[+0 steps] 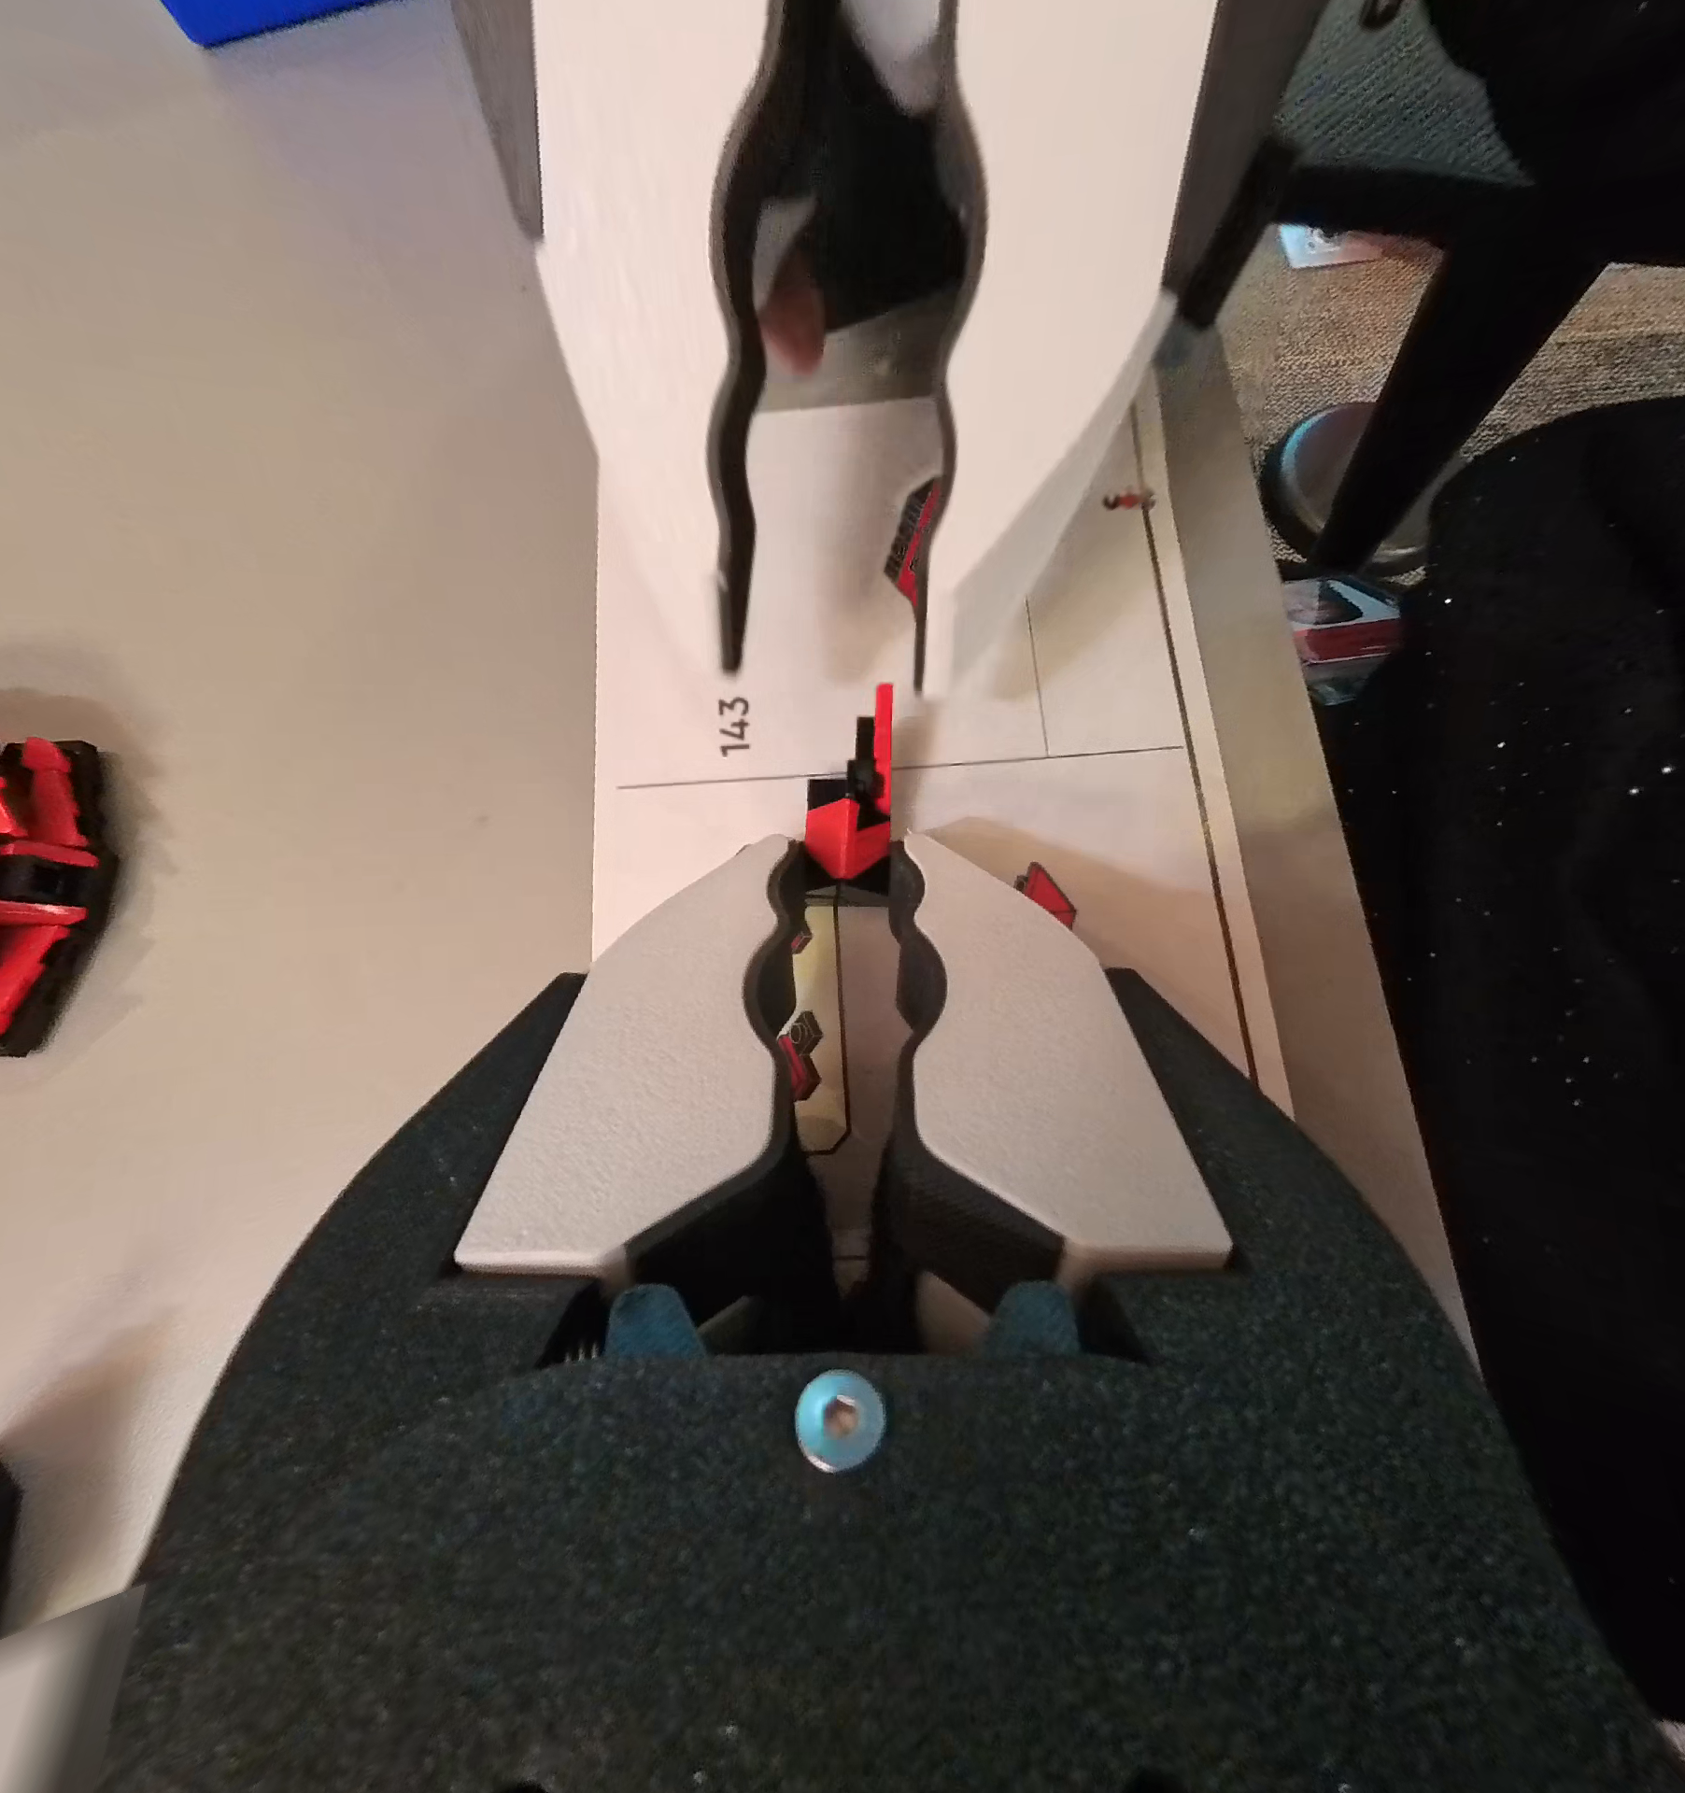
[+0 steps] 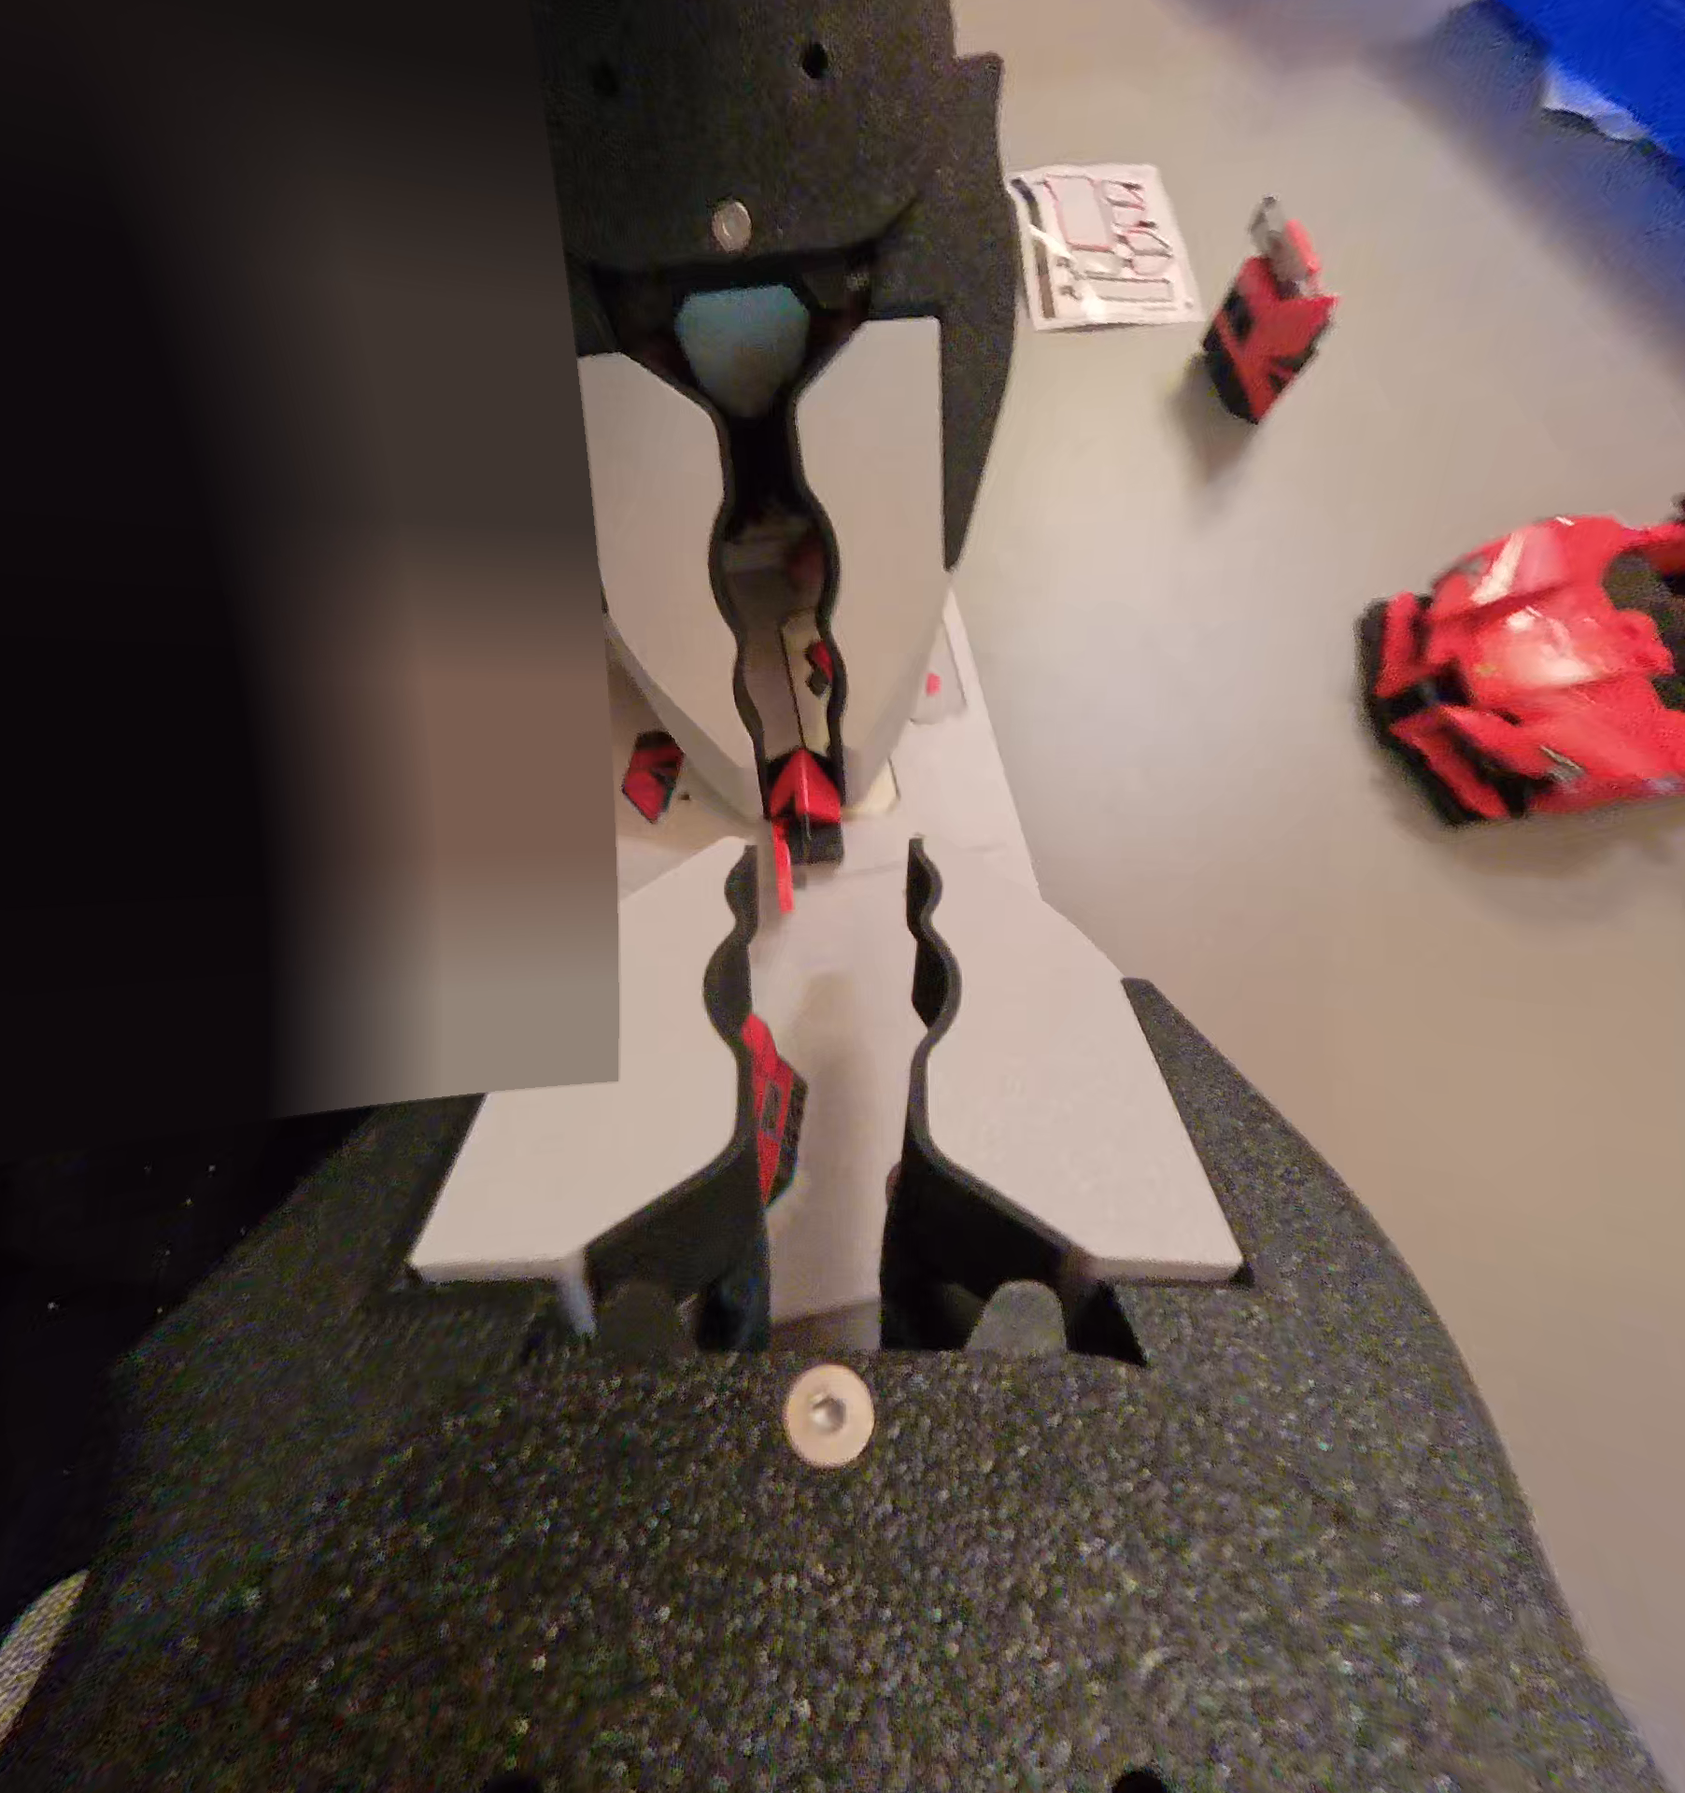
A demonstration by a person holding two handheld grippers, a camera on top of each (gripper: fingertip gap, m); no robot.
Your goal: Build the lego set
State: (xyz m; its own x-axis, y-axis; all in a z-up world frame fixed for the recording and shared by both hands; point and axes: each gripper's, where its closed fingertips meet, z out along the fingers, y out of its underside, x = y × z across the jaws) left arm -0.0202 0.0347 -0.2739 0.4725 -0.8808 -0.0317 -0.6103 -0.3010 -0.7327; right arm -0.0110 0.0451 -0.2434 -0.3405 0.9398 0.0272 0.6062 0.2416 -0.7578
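Note:
My left gripper is shut on a small red and black lego sub-assembly, held above the open instruction booklet. A thin red piece sticks out of its far end. My right gripper is open and empty, and faces the left one tip to tip. Its fingertips stand just short of the thin red piece. In the right wrist view the left gripper holds the sub-assembly, and the thin red piece points down beside my left fingertip.
A partly built red and black lego car lies on the beige table; it also shows in the left wrist view. A smaller red and black block and a sticker sheet lie beyond. A blue box sits at the far corner. Dark chair legs stand past the table edge. My two grippers' fingertips are within a few centimetres of each other.

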